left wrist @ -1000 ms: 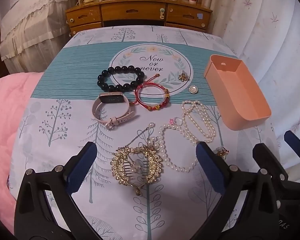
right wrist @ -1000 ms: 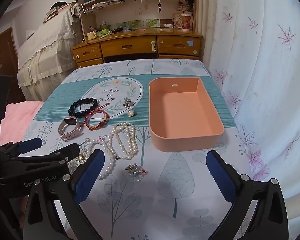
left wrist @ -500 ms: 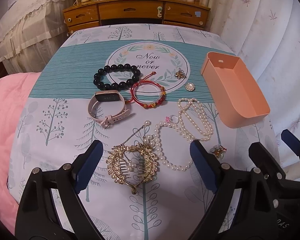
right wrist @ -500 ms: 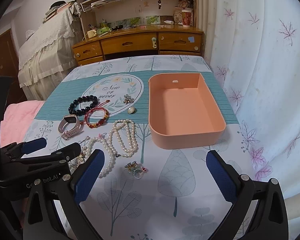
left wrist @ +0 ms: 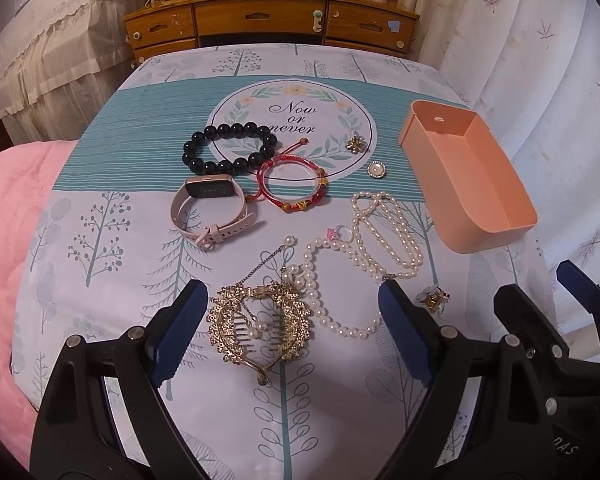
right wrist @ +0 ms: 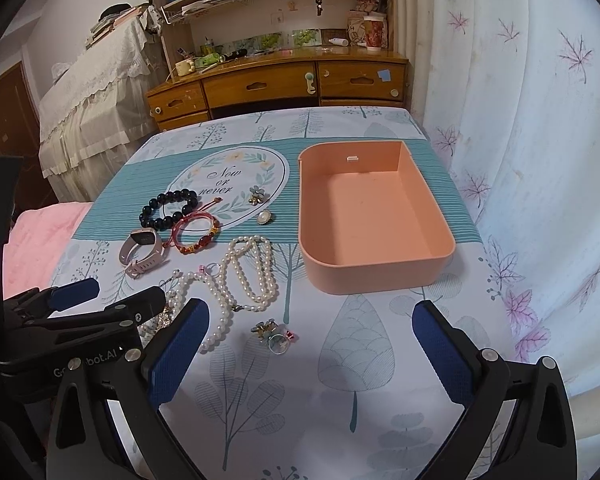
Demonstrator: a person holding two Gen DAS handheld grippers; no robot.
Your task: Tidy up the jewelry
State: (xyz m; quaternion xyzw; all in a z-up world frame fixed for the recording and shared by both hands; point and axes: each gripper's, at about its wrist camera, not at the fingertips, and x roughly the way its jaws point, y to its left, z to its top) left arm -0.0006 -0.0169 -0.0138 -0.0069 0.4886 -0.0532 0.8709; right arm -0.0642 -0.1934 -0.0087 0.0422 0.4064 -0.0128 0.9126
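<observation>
Jewelry lies spread on the patterned cloth: a gold hair comb (left wrist: 260, 326), pearl strands (left wrist: 384, 236), a black bead bracelet (left wrist: 228, 152), a red bracelet (left wrist: 292, 182), a pink watch (left wrist: 210, 208), a pearl brooch (left wrist: 377, 169) and a flower ring (right wrist: 274, 336). An empty peach box (right wrist: 372, 220) stands at the right. My left gripper (left wrist: 292, 336) is open, low over the gold comb, which sits between its blue pads. My right gripper (right wrist: 312, 354) is open near the front edge, holding nothing, with the flower ring just ahead.
A small flower brooch (left wrist: 356, 144) rests on the round "Now or never" print. A wooden desk (right wrist: 284, 80) with cluttered shelves stands beyond the bed. A white curtain (right wrist: 520, 120) hangs at the right; a pink blanket (left wrist: 8, 220) lies at the left.
My left gripper has moved forward and down toward the gold comb, which now lies between its pads. The right gripper has edged slightly forward. No jewelry has moved.
</observation>
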